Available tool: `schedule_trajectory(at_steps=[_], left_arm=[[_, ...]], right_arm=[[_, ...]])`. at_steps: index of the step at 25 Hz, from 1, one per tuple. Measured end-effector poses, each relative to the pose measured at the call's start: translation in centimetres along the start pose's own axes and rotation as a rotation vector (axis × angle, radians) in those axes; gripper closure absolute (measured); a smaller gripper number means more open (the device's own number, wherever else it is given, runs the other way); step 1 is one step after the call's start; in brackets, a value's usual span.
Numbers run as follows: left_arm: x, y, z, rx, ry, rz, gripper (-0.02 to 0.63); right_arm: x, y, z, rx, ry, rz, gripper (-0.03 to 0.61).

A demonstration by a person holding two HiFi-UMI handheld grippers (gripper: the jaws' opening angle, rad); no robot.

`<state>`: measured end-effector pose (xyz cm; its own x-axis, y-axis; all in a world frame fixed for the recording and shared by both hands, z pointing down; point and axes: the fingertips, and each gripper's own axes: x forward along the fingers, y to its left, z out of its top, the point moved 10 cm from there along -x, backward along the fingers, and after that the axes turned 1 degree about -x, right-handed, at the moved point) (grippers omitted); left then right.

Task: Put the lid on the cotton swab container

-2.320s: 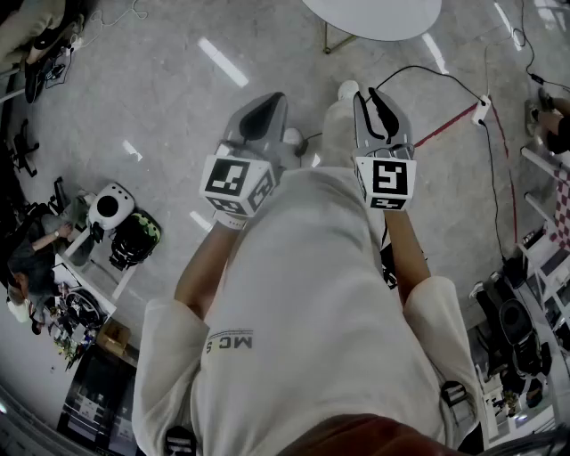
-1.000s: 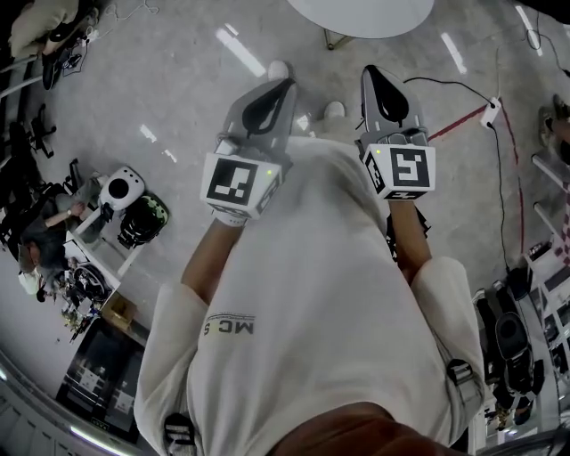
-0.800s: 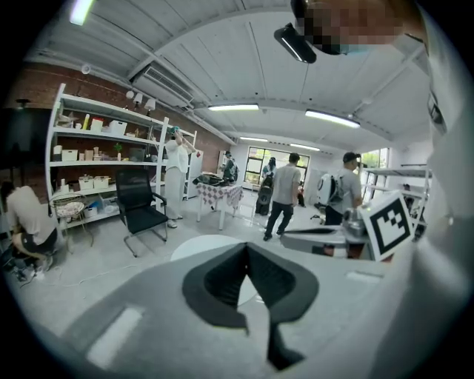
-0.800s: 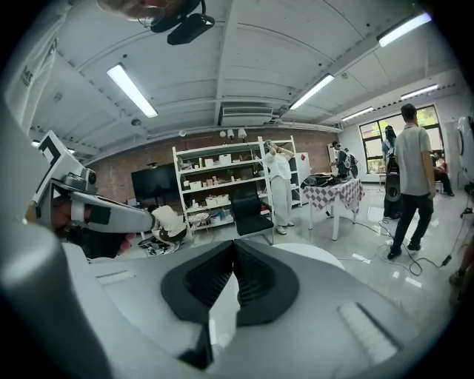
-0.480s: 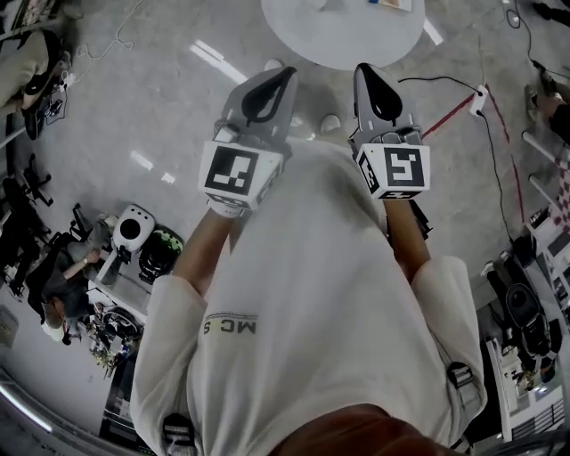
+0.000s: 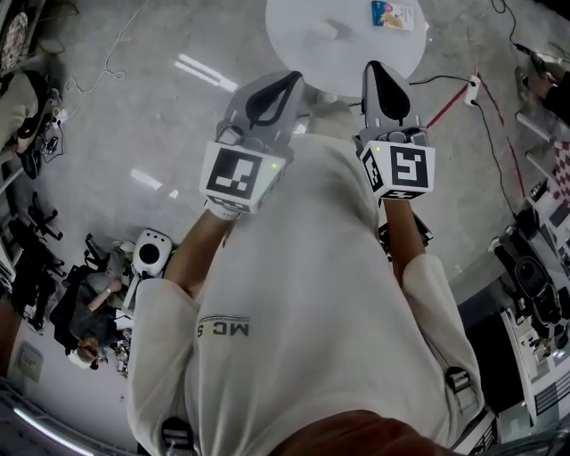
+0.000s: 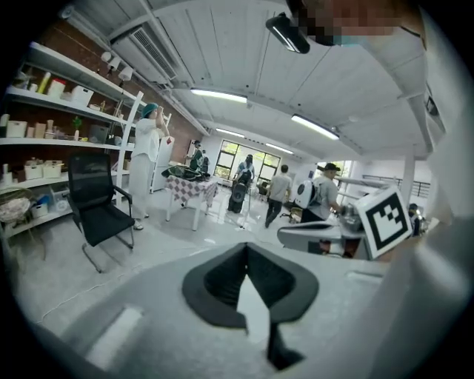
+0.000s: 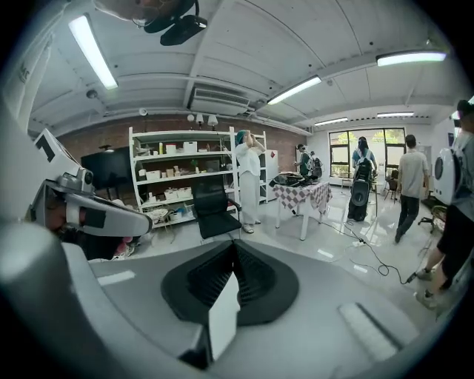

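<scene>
Both grippers are held up in front of the person's white-shirted chest and point away. My left gripper is shut with nothing between its jaws; in the left gripper view the left gripper shows its dark pads meeting. My right gripper is likewise shut and empty, as the right gripper shows in its own view. Ahead stands a round white table with a small colourful packet on it. I cannot make out a cotton swab container or a lid.
Grey glossy floor lies all around. A power strip with cables lies right of the table. A white device and seated people are at the left. The gripper views show a black chair, a shelf unit, a checkered table and standing people.
The round white table has come further into the head view and nearer to the grippers. Both grippers stay shut and raised, held much the same before the chest.
</scene>
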<state>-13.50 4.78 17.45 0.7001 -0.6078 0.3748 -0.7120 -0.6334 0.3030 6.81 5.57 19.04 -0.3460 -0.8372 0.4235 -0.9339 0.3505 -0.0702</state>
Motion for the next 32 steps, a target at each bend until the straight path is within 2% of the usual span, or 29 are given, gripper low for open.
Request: schedule_trajectory(at_steps=[7,13,21,32], left_arm=[[5.3,2.2,0.3,-0.007,0.058,0.008,0.612],[8.0,3.3,-1.5,-0.049,0.095,0.022,0.612],[12.8,7.8,-5.8,-0.099,0.139,0.059,0.612],[17.1,11.6,-11.9,-0.144,0.19,0.098,0.613]], right_arm=[[4.6,-3.0,-0.5,0.007,0.046,0.058,0.581],[7.7,-4.1,-1.6,-0.035,0.074,0.119,0.581],[14.6,-5.0,-6.7,-0.047,0.133,0.153,0.581],[20.2,-5.0,-13.7,-0.029,0.18,0.163,0.581]])
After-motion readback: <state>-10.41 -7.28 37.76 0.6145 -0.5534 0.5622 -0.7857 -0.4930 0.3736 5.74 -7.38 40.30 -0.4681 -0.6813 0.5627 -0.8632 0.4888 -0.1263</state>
